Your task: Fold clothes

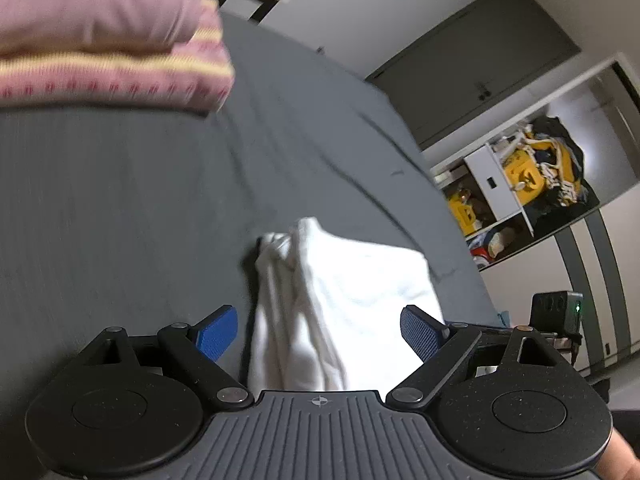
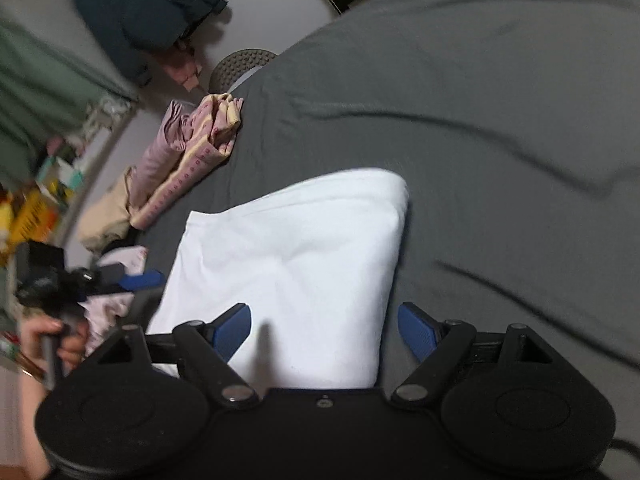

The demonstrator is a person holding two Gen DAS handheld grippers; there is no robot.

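While both my left gripper point(image 1: 318, 330) and right gripper point(image 2: 324, 330) hover with fingers spread, the white shirt point(image 2: 288, 264) lies folded on the bed point(image 2: 500, 120), near pink clothes point(image 2: 188, 160) already done.

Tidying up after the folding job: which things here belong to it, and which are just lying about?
Folding job: white garment, pink patterned cloth, grey bed sheet as work surface, left gripper, right gripper.

Lying about: shelf with yellow items, dark jacket.
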